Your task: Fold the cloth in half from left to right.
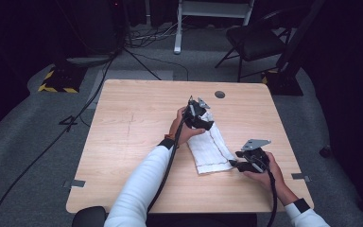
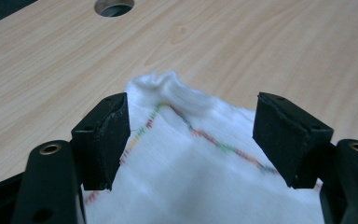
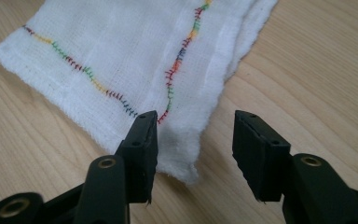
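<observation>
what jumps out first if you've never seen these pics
A folded white cloth with multicoloured stitching lies right of centre on a pale wooden table. Two black grippers work at its ends: the left gripper stands open over the far corner, the right gripper open at the near corner, neither pinching it. A round hole in the table sits beyond the cloth.

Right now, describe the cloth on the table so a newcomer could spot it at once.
On the light wooden table, look right of centre, between the two hand-held grippers. There lies a folded white cloth, the one soft thing on the bare top, edged with multicoloured stitching.
</observation>
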Tool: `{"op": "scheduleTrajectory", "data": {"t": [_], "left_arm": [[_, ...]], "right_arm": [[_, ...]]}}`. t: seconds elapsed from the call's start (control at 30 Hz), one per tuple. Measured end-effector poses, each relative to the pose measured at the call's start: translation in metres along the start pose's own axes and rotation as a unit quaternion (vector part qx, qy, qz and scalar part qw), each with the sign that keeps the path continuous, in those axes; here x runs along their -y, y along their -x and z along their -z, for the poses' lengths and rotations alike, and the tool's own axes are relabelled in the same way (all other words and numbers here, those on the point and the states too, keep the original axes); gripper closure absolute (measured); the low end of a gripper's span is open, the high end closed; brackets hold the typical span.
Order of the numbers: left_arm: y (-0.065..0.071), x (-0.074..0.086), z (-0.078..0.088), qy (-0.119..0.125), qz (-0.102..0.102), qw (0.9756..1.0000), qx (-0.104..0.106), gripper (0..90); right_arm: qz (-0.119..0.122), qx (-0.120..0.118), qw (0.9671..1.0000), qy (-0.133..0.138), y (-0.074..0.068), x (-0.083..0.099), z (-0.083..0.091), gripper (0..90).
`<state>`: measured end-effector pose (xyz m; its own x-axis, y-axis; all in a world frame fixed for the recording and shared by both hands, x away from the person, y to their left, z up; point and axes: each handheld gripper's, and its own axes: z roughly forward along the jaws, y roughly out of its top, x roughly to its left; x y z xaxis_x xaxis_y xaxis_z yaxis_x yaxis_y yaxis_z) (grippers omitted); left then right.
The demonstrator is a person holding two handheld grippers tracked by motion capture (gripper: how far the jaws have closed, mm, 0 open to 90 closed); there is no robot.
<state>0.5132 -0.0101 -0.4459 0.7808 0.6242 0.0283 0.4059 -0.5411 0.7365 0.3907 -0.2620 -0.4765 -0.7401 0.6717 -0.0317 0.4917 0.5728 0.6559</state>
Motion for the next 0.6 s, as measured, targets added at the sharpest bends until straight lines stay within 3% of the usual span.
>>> {"op": "scheduleTrajectory", "data": {"t": [0.13, 0.27, 0.37, 0.5, 0.6], "left_arm": [[0.01, 0.017, 0.027, 0.009, -0.019, 0.9996, 0.018, 24.5], [0.025, 0.042, 0.041, -0.003, -0.041, 0.9983, 0.042, 25.7], [0.033, 0.059, 0.044, -0.018, -0.049, 0.997, 0.056, 27.3], [0.04, 0.07, 0.045, -0.035, -0.05, 0.9957, 0.07, 28.6], [0.047, 0.075, 0.04, -0.044, -0.062, 0.9941, 0.077, 29.5]], "right_arm": [[-0.002, 0.0, 1.0, 0.007, 0.005, 0.0, 0.003, 47.0], [0.001, -0.002, 0.9998, 0.021, 0.006, -0.001, 0.009, 45.7], [0.001, -0.009, 0.9991, 0.041, 0.007, -0.004, 0.013, 45.8], [0.006, -0.005, 0.999, 0.045, 0.008, -0.007, 0.01, 45.9], [0.012, 0.001, 0.9991, 0.04, 0.009, -0.01, 0.004, 46.0]]}}
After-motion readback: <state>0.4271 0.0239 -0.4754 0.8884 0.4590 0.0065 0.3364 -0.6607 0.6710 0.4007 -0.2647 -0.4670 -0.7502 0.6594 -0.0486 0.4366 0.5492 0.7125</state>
